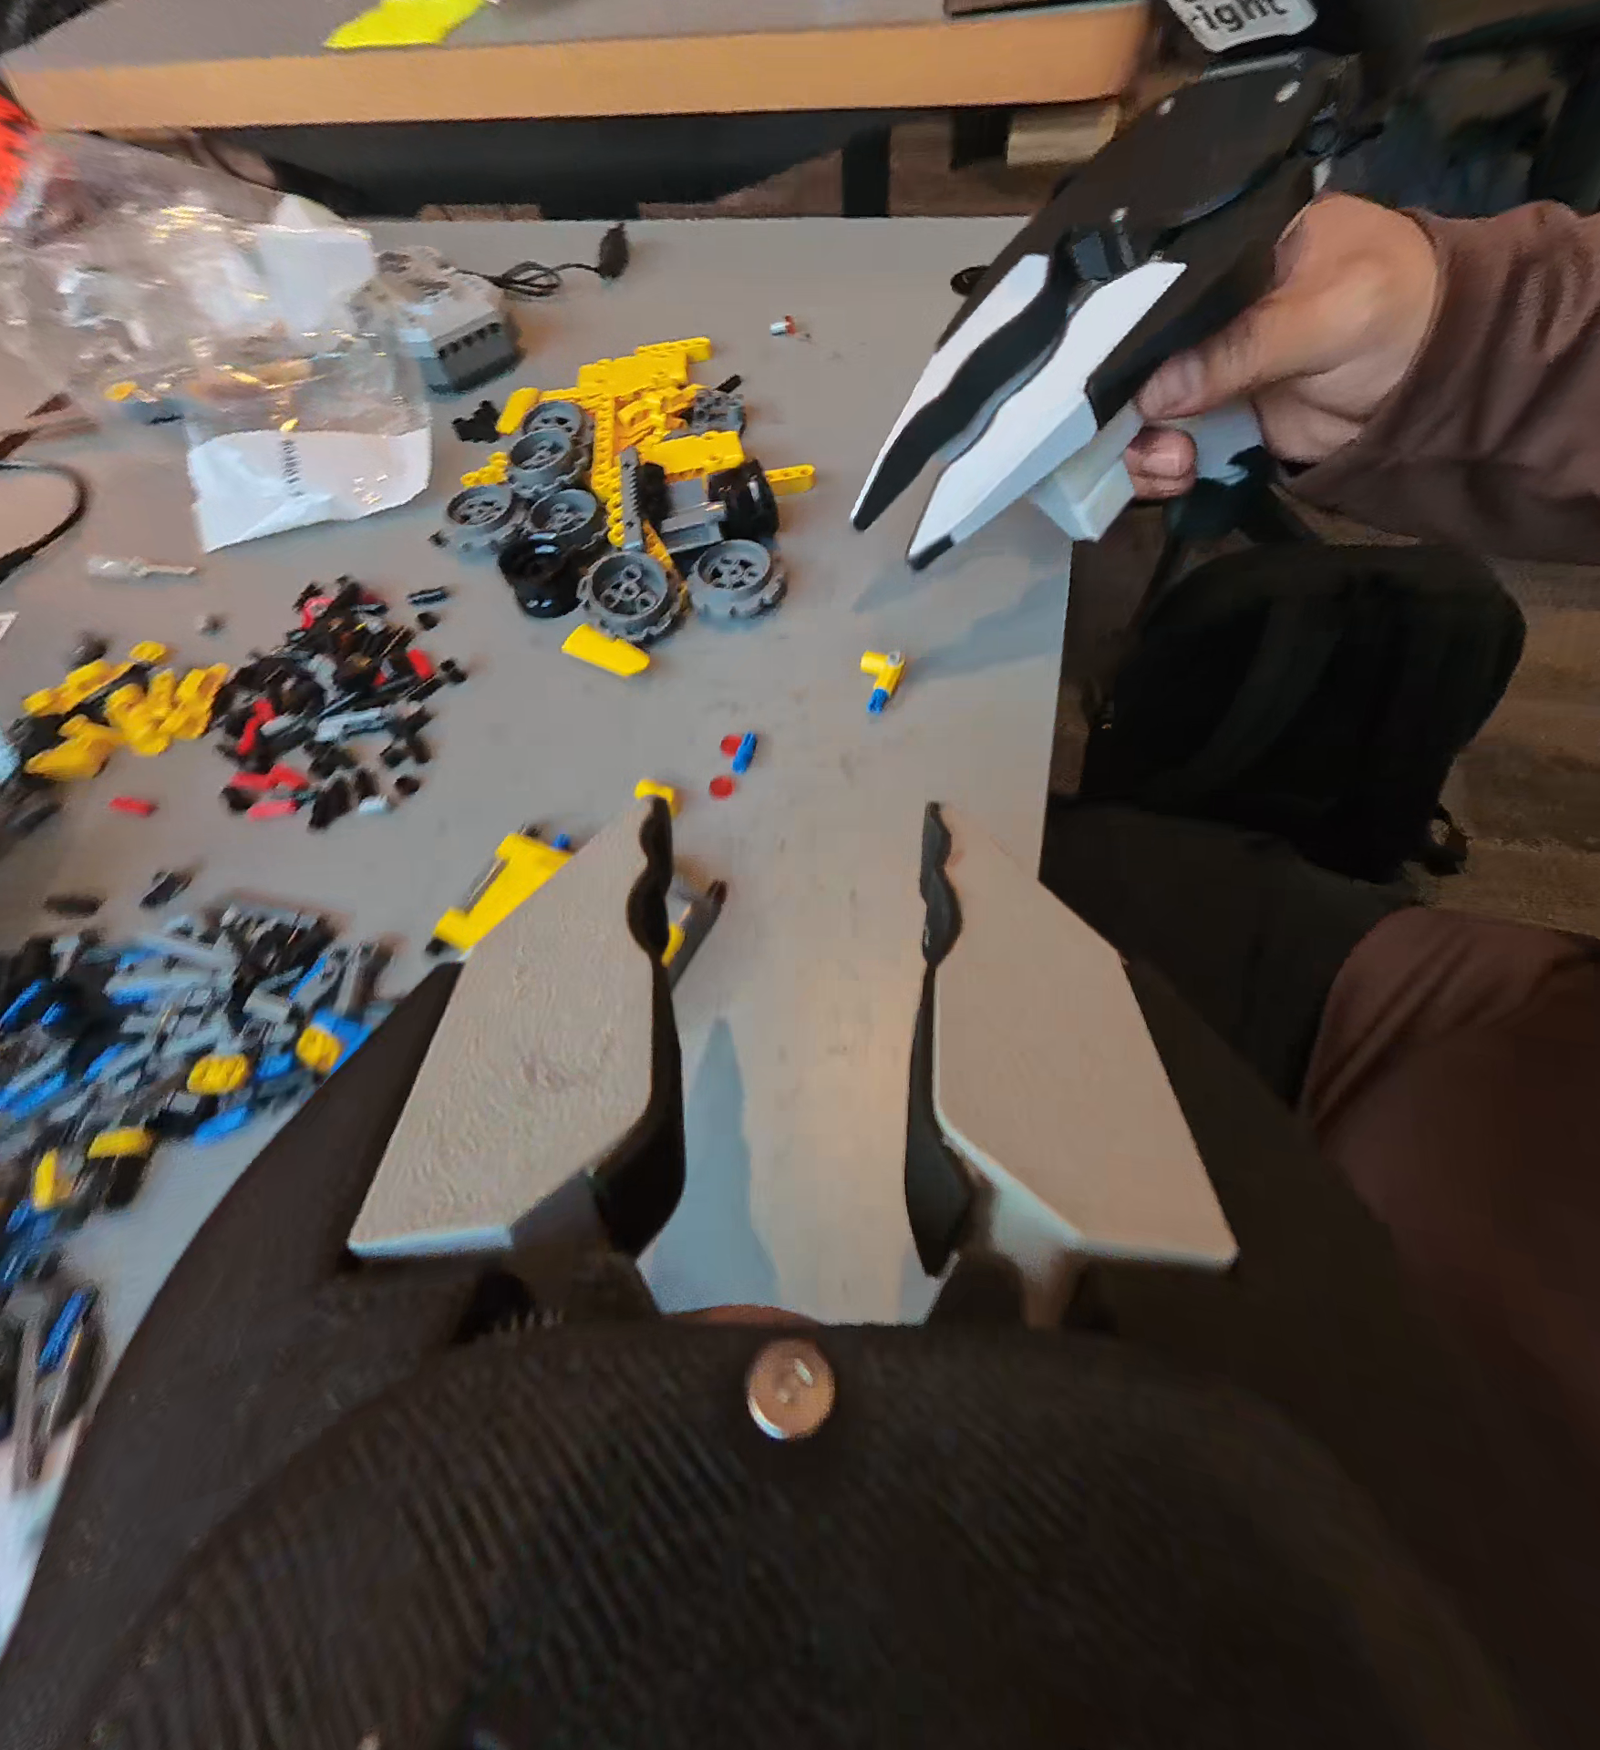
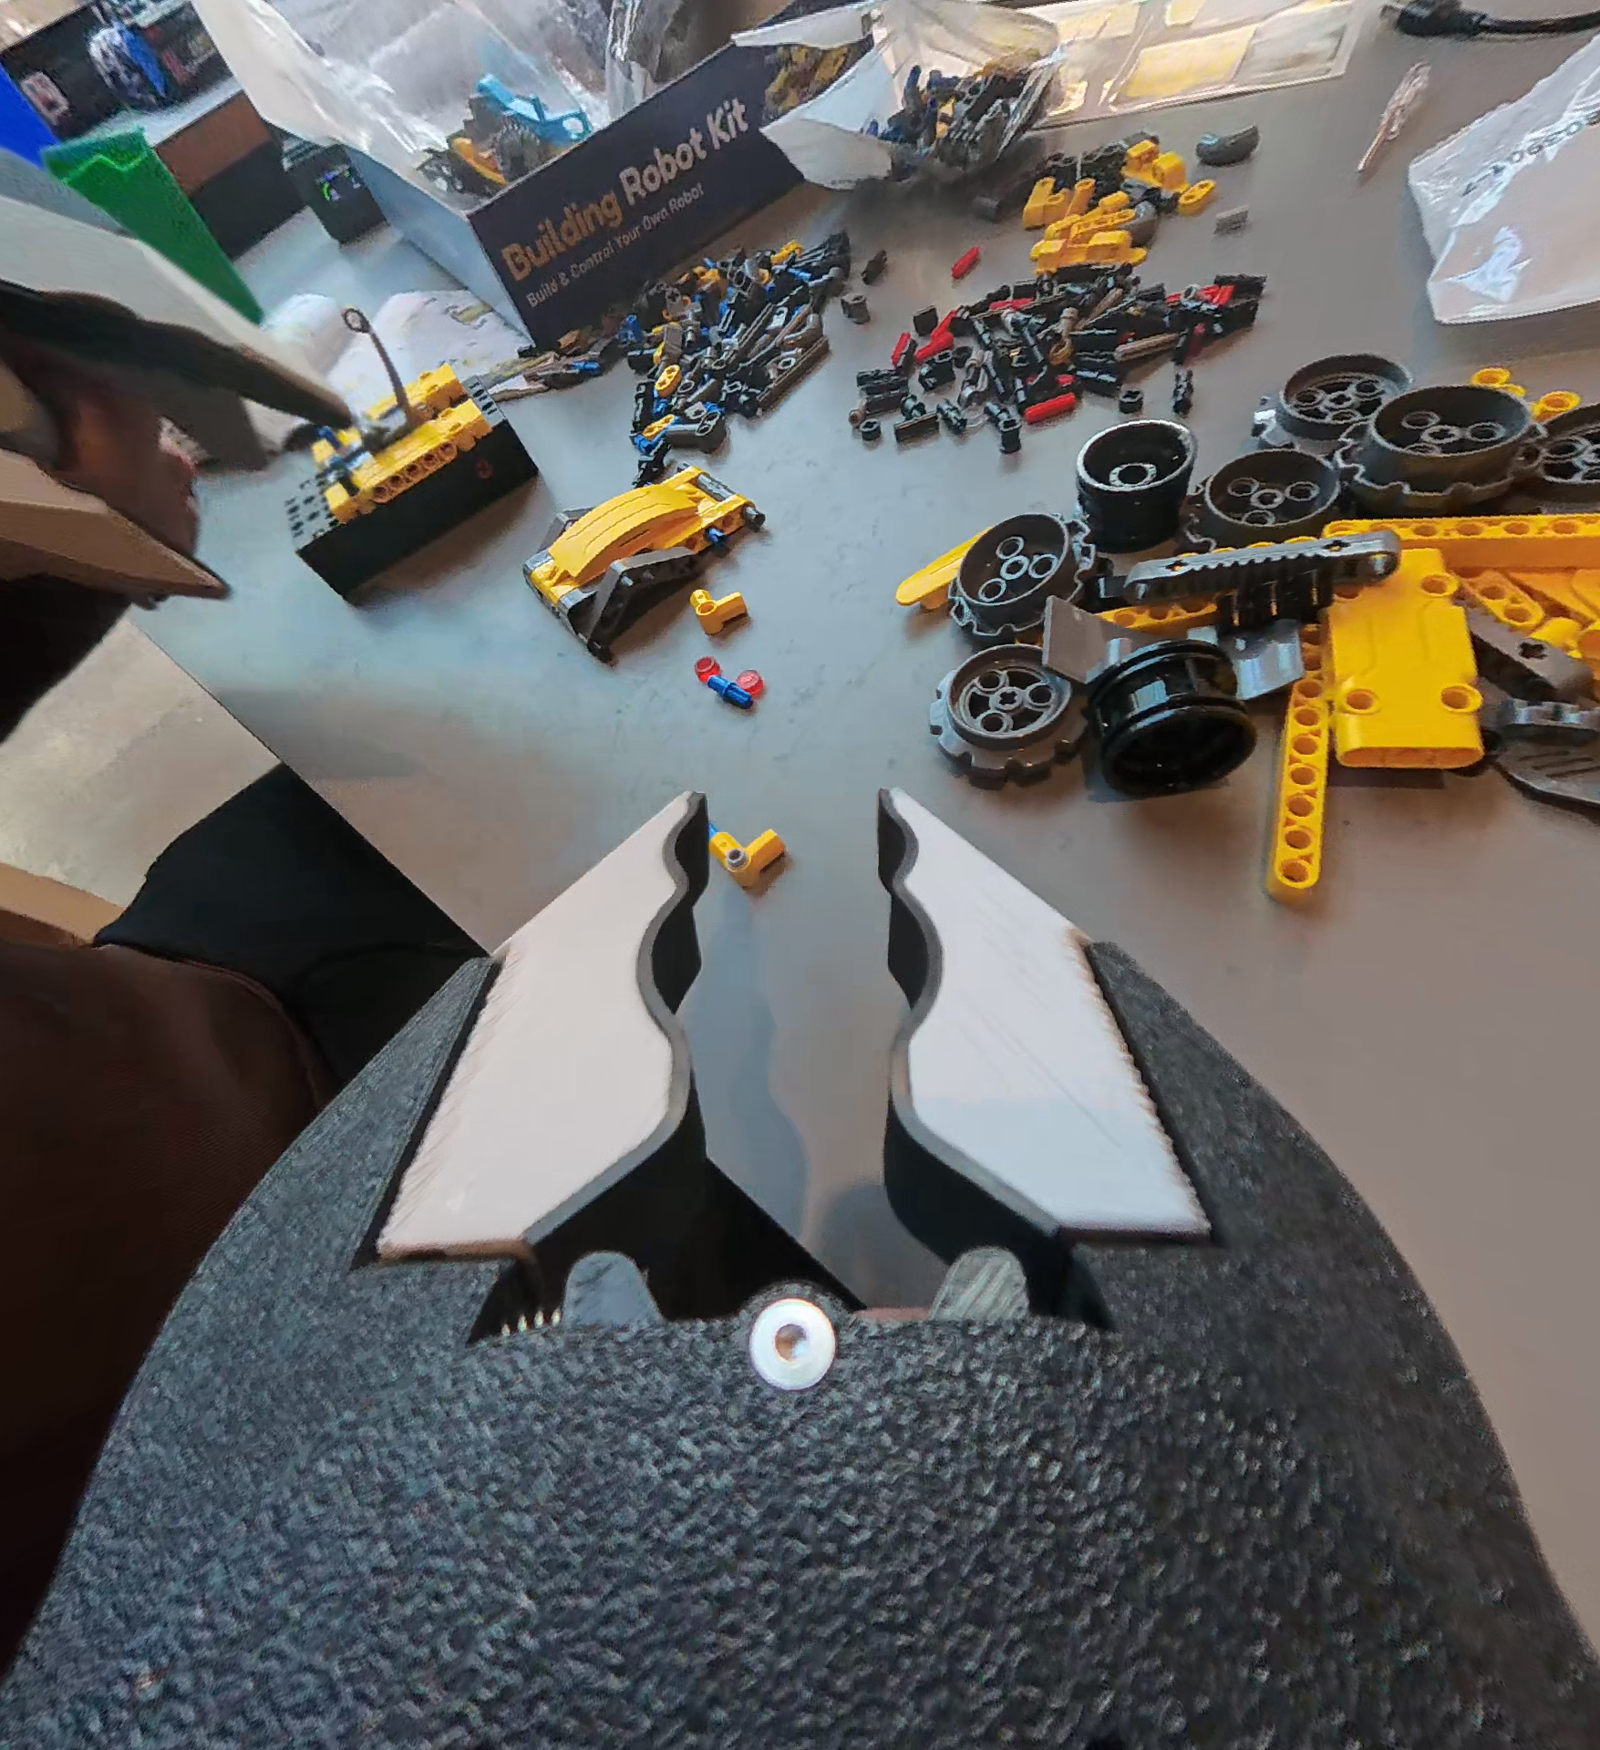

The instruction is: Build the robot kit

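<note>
Beneath both grippers spreads a grey table [image 2: 1156, 1042], strewn with building-kit parts. Far ahead of the right jaws and to their left stands a dark kit box [image 2: 625, 199], with clear plastic bags [image 2: 928, 85] of parts beside it.

Ahead and to the right of the right jaws lies a heap of wheels and yellow beams [image 2: 1298, 606]; the left wrist view shows that heap [image 1: 625, 502] well ahead of the left jaws. Farther ahead of the right jaws, two scatters of small pins and connectors [image 2: 1042, 350] cover the table, one mostly black and red, the other black and blue.

Ahead and to the left of the right jaws sit a black and yellow block assembly [image 2: 412, 473] and, nearer, a yellow curved-panel assembly [image 2: 635, 549]. The same panel assembly [image 1: 502, 885] lies just beside the left jaws' left fingertip, partly hidden behind it.

The left gripper [image 1: 794, 814] hangs over the table's near corner, jaws spread wide with nothing between them. The right gripper [image 2: 791, 805] is low over the table, jaws also parted and empty.

Just past the right jaws' left fingertip, near the gap, lies a small yellow elbow connector [image 2: 750, 857] with a blue pin. Farther ahead are a second yellow connector [image 2: 718, 609] and a blue pin with two red studs [image 2: 729, 684].
</note>
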A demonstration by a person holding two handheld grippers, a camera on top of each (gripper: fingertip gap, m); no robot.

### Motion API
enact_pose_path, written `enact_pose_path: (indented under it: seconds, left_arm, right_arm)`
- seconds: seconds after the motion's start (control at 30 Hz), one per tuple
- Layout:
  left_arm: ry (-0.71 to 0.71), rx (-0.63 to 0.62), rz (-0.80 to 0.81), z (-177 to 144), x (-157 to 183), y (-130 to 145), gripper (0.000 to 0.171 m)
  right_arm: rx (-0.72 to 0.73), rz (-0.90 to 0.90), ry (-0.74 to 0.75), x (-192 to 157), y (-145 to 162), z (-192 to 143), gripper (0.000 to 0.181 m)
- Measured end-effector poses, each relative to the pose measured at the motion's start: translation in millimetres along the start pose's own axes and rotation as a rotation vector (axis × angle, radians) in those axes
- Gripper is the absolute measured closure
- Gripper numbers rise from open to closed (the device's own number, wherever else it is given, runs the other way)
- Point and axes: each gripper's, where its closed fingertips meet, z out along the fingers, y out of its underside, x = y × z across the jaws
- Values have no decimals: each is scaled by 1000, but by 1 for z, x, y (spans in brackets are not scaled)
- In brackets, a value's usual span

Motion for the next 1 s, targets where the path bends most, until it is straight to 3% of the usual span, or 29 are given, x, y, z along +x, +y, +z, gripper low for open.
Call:
enact_pose_path:
  seconds: [0.17, 0.33, 0.5, 0.77, 1.0]
  left_arm:
    - [-89, 105, -54, -46, -5, 23, 127]
    - [-113, 90, -122, -46, -12, 55, 129]
    - [-94, 135, -53, -45, -4, 41, 134]
    - [-22, 209, 22, -50, 12, 36, 143]
    - [61, 263, 16, -56, 20, 32, 149]
  right_arm:
    - [34, 30, 23, 10, 0, -3, 147]
    - [-11, -31, -11, 2, -2, 6, 162]
    - [-123, -189, 25, 1, 2, 17, 179]
    - [-288, -260, 40, 7, 19, 15, 181]
    - [-357, -240, -94, -27, 35, 37, 181]
